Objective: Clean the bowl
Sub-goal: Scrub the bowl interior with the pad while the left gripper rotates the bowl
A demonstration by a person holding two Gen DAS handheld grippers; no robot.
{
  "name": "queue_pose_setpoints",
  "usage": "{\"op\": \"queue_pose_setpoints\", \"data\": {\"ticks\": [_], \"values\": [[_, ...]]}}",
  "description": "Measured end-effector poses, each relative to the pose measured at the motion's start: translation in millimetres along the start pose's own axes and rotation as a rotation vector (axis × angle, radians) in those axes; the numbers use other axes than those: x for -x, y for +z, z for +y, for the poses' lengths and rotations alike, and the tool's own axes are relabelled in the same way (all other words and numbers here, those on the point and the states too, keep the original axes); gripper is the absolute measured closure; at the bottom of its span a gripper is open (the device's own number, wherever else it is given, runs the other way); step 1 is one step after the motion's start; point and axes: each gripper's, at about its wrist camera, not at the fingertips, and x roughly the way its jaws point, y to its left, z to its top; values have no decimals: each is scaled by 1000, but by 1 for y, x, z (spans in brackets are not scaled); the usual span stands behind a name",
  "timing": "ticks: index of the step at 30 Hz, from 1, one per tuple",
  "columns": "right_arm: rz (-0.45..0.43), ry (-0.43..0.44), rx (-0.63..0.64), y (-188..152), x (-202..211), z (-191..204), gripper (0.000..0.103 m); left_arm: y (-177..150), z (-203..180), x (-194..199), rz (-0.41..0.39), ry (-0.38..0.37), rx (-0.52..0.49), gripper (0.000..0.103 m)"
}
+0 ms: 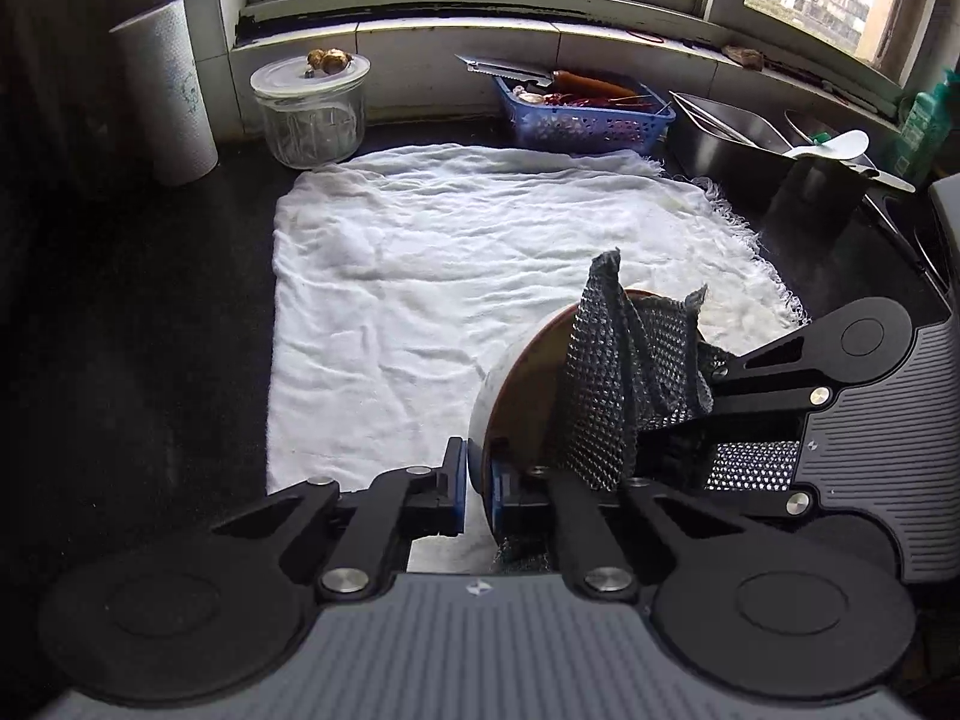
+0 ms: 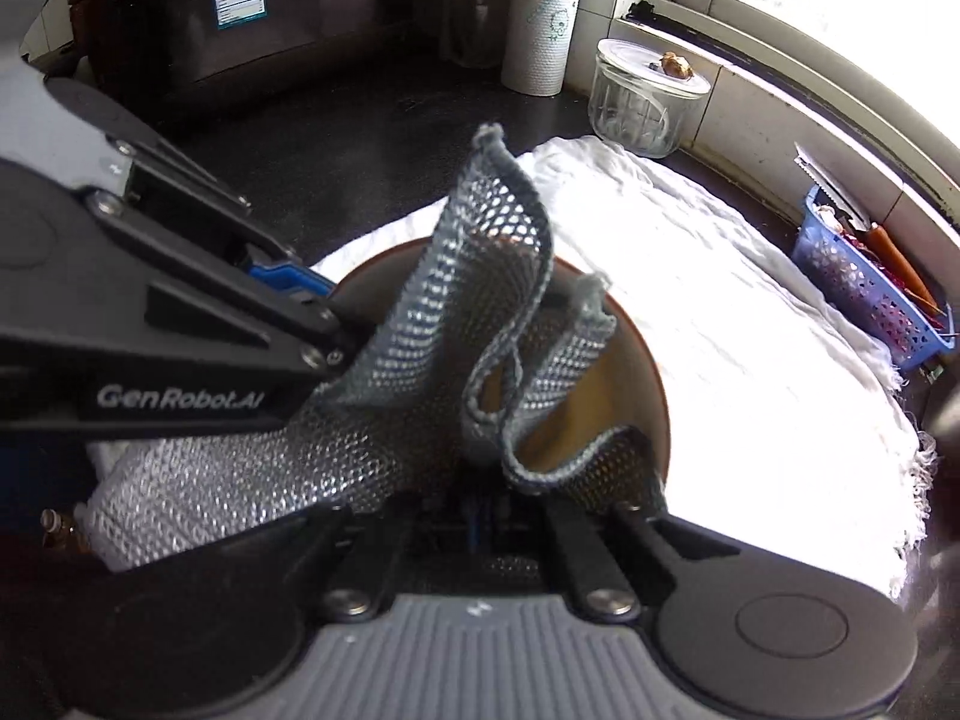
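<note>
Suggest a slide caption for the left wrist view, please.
Left gripper clamps the bowl rim; right gripper's mesh cloth wipes inside.

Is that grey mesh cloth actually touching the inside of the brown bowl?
Touching. In the right wrist view the grey mesh cloth, held by the right gripper, drapes down into the brown bowl and its lower fold lies against the inner surface.

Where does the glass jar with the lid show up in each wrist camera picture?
Left wrist: glass jar upper left, at the white cloth's far left corner.
Right wrist: glass jar upper right, by the window wall.
Shared landmark: paper towel roll just left of it.
</note>
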Motion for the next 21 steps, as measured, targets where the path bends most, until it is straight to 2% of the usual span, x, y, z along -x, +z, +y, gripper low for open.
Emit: {"op": "queue_pose_setpoints", "data": {"ticks": [6,9,16,21], "values": [[-39,-99,58,8,6,-6,100,19,-19,0,-51,-13,-169,96],[-36,-111,87,9,4,-6,100,26,-20,-3,-50,-37,-187,95],[-9,-61,13,2,-5,-18,101,22,-18,-5,-25,-39,-116,90],[-11,-34,-39,2,-4,-26,102,10,-6,-7,4,-76,7,81]]}}
